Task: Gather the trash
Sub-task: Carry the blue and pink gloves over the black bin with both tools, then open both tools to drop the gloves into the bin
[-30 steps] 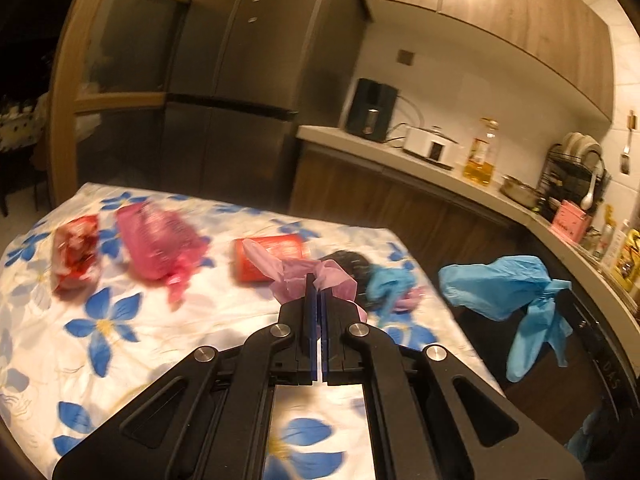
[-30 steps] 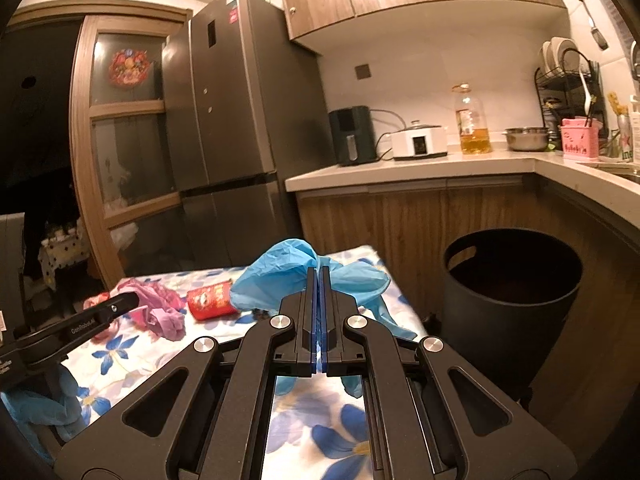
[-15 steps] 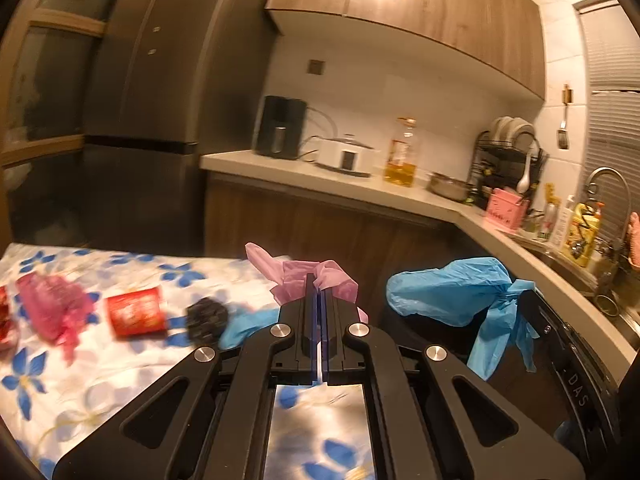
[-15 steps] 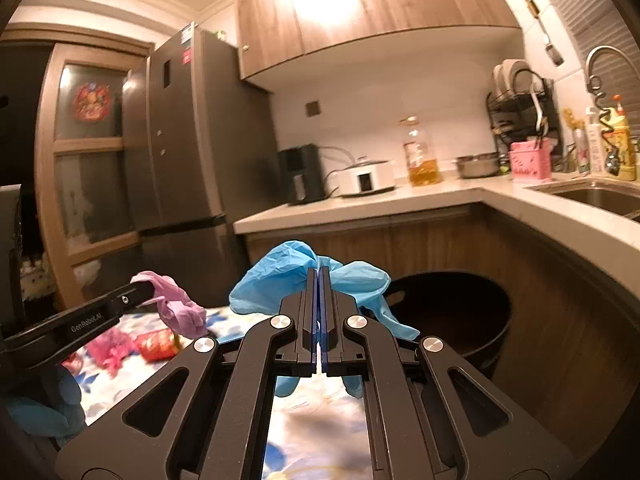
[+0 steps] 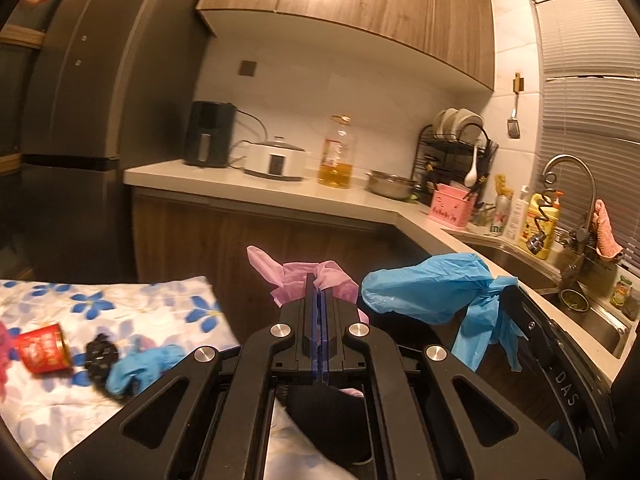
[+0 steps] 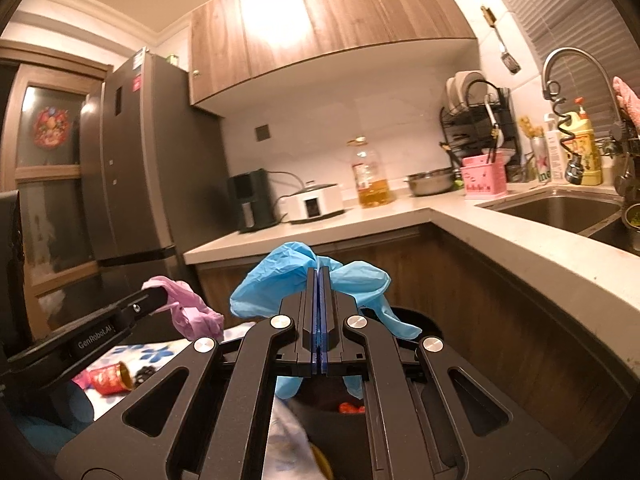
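Both hands have swung off the table [image 5: 120, 304] toward the bin [image 6: 416, 320]. Our left gripper [image 5: 317, 292] pinches the pink glove [image 5: 296, 276]; at three o'clock, our right gripper [image 6: 319, 280] pinches the blue glove [image 6: 280, 276]. We should centre both over the bin's mouth, then let go.

Wood wall cabinets [image 5: 384, 4], pale countertop [image 5: 256, 190], dark fridge [image 5: 100, 80], steel sink [image 6: 560, 208], slatted blinds [image 5: 592, 80]
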The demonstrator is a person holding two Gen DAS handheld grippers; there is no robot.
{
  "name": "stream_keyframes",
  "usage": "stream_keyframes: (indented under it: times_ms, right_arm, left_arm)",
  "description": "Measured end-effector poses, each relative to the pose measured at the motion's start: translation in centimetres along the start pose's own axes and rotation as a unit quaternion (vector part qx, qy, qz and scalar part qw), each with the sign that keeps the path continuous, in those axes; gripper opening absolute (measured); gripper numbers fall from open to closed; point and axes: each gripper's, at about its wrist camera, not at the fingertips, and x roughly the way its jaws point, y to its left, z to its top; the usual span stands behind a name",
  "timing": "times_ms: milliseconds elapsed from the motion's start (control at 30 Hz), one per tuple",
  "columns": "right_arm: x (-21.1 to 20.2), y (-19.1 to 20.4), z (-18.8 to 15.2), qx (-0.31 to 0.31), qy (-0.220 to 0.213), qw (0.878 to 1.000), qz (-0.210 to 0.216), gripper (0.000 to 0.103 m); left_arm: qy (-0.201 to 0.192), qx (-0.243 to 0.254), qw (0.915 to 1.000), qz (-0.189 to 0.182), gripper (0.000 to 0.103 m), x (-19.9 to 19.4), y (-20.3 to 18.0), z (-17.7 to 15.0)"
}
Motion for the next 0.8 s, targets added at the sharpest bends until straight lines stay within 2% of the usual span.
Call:
stream_keyframes:
  times_ms: [333,800]
  right_arm:
    - [2.1,-2.4,0.0,0.006,0.007,1.0,-0.013,0.001]
    - [5.1,-2.8,-0.7,0.001,0.028,1.0,-0.009,0.001]
  left_arm:
    - [0.014,0.025,0.9992,-0.029,0.001,4.1,-2.8,-0.8]
    - [0.046,0.032,0.998,-0.03,0.001,8.4,-3.6,-1.5]
